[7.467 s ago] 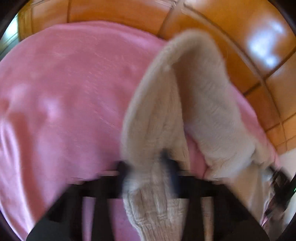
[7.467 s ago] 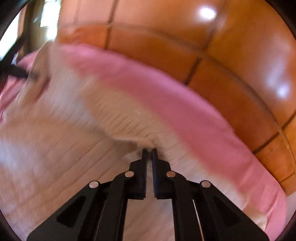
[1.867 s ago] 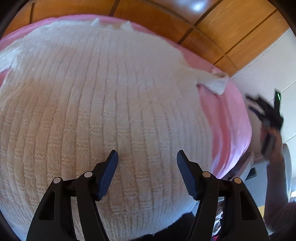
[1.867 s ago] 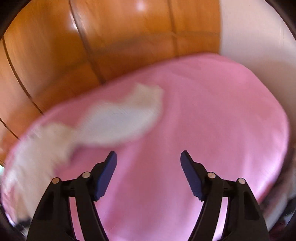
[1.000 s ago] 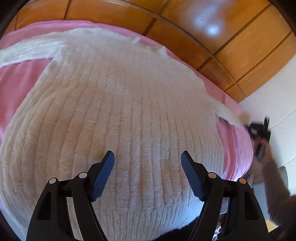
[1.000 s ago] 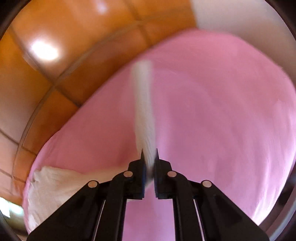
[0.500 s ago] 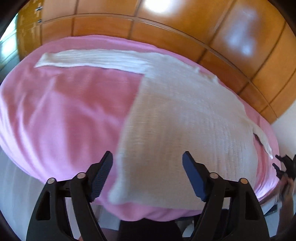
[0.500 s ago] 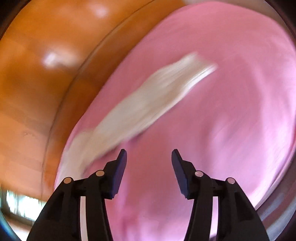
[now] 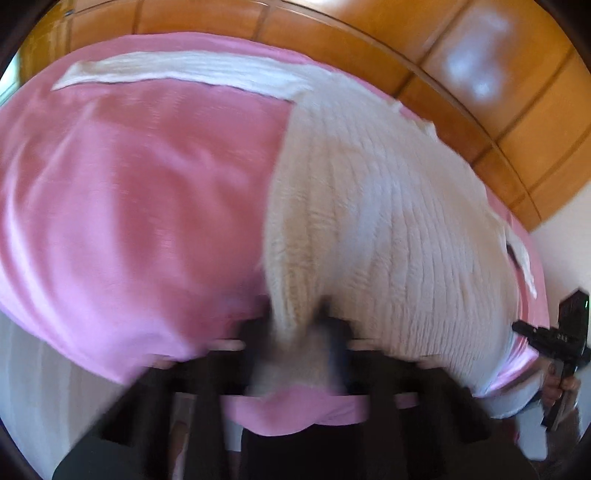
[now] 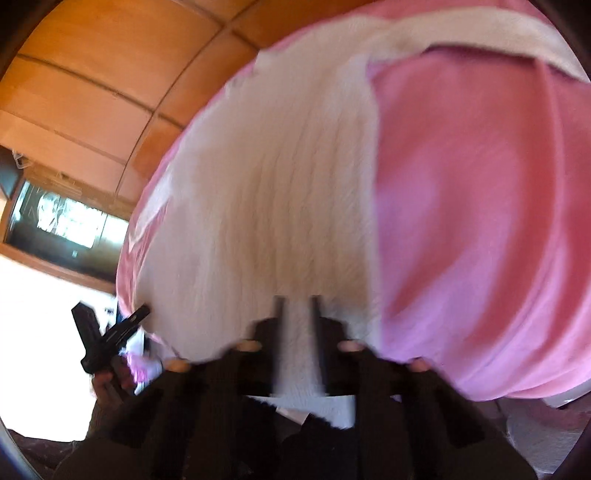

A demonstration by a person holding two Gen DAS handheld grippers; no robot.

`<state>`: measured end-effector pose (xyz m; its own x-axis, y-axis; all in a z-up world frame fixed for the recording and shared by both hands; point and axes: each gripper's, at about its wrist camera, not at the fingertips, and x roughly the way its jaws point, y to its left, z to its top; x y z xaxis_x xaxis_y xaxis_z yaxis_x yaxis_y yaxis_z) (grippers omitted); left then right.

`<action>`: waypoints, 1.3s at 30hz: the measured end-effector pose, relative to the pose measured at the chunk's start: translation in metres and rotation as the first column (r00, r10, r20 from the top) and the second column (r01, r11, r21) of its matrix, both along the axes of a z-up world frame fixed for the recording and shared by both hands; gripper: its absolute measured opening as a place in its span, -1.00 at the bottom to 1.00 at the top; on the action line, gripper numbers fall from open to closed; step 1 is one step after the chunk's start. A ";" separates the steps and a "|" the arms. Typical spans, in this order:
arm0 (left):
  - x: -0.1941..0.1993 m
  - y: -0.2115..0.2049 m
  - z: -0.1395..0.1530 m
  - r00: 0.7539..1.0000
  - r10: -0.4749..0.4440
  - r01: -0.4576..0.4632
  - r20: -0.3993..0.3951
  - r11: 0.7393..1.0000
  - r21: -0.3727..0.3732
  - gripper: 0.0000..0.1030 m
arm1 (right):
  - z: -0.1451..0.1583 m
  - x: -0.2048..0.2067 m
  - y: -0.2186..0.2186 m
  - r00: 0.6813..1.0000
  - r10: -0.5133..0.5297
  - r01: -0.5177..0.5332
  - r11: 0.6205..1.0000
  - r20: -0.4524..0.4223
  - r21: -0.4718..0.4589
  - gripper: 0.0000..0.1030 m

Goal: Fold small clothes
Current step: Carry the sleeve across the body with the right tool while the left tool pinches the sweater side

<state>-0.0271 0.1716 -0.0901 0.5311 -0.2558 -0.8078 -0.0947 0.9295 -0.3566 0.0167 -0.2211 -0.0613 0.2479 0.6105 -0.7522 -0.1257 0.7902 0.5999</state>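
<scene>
A cream ribbed knit sweater [image 9: 388, 206] lies spread flat on a pink blanket [image 9: 129, 206], one sleeve [image 9: 177, 72] stretched out to the far left. My left gripper [image 9: 301, 317] is shut on the sweater's near hem at its left corner. The sweater also shows in the right wrist view [image 10: 266, 184], with the other sleeve [image 10: 480, 26] stretched out at the far right. My right gripper [image 10: 297, 317] is shut on the near hem by the right corner. Both views are motion-blurred.
Orange wooden panelling [image 9: 480, 55] runs behind the bed. The pink blanket's near edge [image 10: 498, 362] drops off just below the grippers. The other gripper shows at each view's edge [image 9: 561, 343] [image 10: 107, 332]. A dark window [image 10: 55, 221] is at the left.
Both grippers were open above the bed half a second ago. They have come down to the near hem and closed on it, one at each corner.
</scene>
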 end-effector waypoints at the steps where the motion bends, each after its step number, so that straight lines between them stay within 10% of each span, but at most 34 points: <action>1: -0.001 -0.002 0.001 1.000 -0.011 0.011 0.012 1.000 0.010 -0.88 | 0.005 -0.003 0.004 1.000 0.017 -0.016 0.999 0.011 -0.039 -1.00; 9: -0.035 0.005 0.034 0.996 -0.060 0.063 0.063 0.997 -0.042 -0.91 | 0.061 -0.026 -0.043 0.988 -0.014 0.037 0.989 0.156 -0.140 -0.94; 12: -0.030 0.008 0.023 0.999 -0.029 0.030 0.039 0.999 -0.028 -0.91 | 0.044 -0.013 -0.047 0.987 -0.087 0.099 0.992 0.138 -0.081 -0.01; 18: -0.025 0.001 0.018 0.998 -0.055 0.055 0.024 0.998 -0.006 -0.91 | -0.008 0.013 -0.006 0.996 -0.051 0.055 0.996 0.068 -0.068 -0.13; 20: -0.025 0.002 0.020 0.998 -0.059 0.059 0.031 0.998 0.001 -0.91 | -0.016 0.014 0.004 0.998 -0.029 0.037 0.991 0.063 -0.126 -0.43; 21: -0.026 0.003 0.022 0.998 -0.058 0.058 0.037 0.998 -0.001 -0.91 | -0.013 0.014 0.006 0.998 -0.008 0.017 0.990 0.065 -0.137 -0.94; 28: -0.041 0.005 0.035 0.997 -0.056 0.058 0.047 0.997 -0.043 -0.91 | 0.045 -0.011 -0.028 0.989 0.036 0.002 0.966 0.144 -0.259 -0.96; 34: -0.053 0.001 0.006 0.998 -0.042 0.037 -0.050 0.995 -0.088 -0.92 | 0.006 -0.015 -0.060 0.996 -0.076 0.082 0.963 0.036 -0.256 -1.00; 36: -0.050 0.001 0.004 0.998 -0.039 0.034 -0.050 0.995 -0.098 -0.92 | 0.004 -0.012 -0.067 0.991 -0.134 0.136 0.982 0.031 -0.129 -0.80; 39: -0.048 0.002 0.015 0.999 -0.043 0.042 -0.010 0.998 -0.040 -0.92 | 0.008 -0.006 -0.059 0.987 -0.131 0.140 0.985 0.087 -0.103 0.03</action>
<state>-0.0753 0.1731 -0.0753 0.5099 -0.3104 -0.8023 -0.0595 0.9177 -0.3928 0.0108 -0.2797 -0.0532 0.3848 0.4833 -0.7864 -0.0571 0.8628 0.5023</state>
